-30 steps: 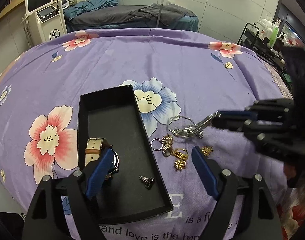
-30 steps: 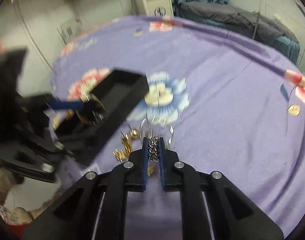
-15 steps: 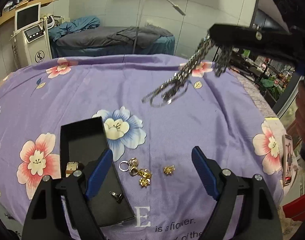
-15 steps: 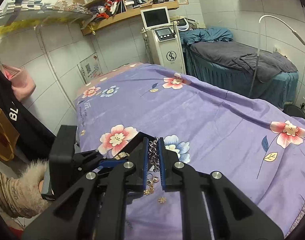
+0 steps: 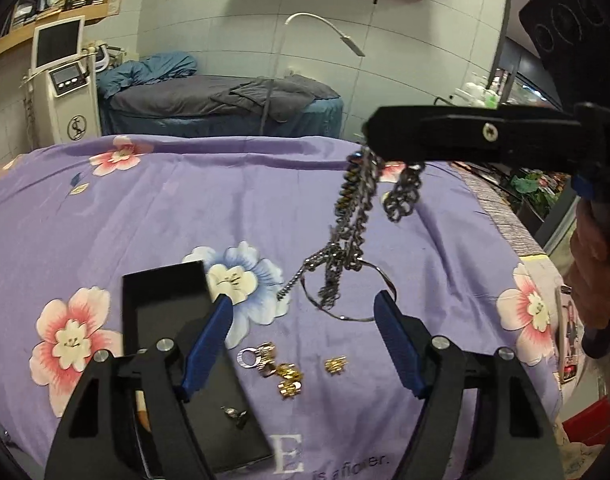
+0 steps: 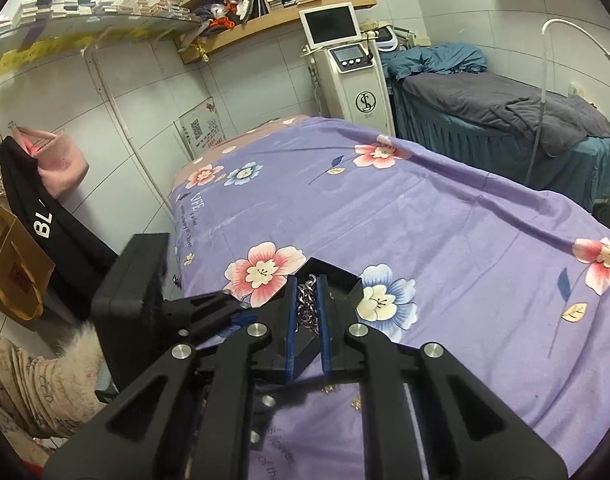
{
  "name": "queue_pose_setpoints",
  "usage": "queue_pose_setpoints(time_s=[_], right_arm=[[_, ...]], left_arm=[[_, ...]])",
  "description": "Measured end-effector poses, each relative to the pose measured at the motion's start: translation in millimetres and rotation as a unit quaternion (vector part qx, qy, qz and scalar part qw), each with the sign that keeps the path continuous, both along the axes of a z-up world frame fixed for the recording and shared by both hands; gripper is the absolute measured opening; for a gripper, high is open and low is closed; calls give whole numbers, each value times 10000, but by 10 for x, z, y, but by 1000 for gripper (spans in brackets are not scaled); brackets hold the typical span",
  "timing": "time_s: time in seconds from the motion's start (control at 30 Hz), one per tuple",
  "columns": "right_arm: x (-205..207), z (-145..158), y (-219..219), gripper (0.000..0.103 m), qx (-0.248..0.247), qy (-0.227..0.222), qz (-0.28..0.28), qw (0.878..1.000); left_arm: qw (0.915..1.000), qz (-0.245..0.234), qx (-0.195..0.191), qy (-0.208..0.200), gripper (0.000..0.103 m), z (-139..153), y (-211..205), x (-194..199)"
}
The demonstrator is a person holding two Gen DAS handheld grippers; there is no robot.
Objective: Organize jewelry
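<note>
Silver-toned chain necklace (image 5: 355,216): a tangle of metal links with a thin wire hoop at its foot, clamped between the blue pads of the right gripper (image 6: 307,304) and hung clear of the bedspread (image 5: 185,200), presumably so that it can be carried across without snagging. In the left wrist view it is seen at one o'clock, dangling above the loose pieces. Black rectangular tray (image 5: 165,300): matte, shallow-walled, laid on the purple floral cloth at eight o'clock, judged to be the collecting place; a small silver piece (image 5: 235,414) and part of a strap are already held in it. Gold-toned trinkets (image 5: 285,374): small, knobbly, grouped with a plain silver ring (image 5: 249,358) at six o'clock just beside the tray, a single gold piece (image 5: 336,364) slightly apart. Left gripper (image 5: 303,334): jaws closing yet wide apart, nothing gripped between them, poised above the trinkets as though kept ready for the next pick.
</note>
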State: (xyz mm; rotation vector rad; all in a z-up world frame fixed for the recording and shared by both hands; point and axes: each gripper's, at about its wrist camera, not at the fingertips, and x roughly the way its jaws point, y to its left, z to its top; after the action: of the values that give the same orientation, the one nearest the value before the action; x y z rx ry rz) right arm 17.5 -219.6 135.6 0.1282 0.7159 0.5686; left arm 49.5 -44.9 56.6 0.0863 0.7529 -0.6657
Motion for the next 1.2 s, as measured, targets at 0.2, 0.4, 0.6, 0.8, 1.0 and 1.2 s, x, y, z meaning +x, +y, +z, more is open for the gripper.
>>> queue_pose_setpoints(time_s=[0.2,0.4,0.6,0.8,1.0,1.2], right_arm=[[319,-204,366,5,-36,-4,251,9997],[551,-502,529,4,-380,166,11,9991],[595,-1004,153,63,-404,894,-459,9941],[583,-1542,244,34,-1634,1145,-360,9792],[685,-1832,507,33,-2111,1364,-210,9677],[756,-1925,631,5,-2281,1073,-204,9675]], left_arm=[[9957,826,354,230,72,-97,569,151],[9921,1184,257,333,73,-145,882,206],[9921,1155,332,353,78,-207,819,202],[9927,1101,250,423,78,-248,732,191],[9928,1057,315,478,78,-300,709,147],[9912,1153,261,594,78,-347,748,164]])
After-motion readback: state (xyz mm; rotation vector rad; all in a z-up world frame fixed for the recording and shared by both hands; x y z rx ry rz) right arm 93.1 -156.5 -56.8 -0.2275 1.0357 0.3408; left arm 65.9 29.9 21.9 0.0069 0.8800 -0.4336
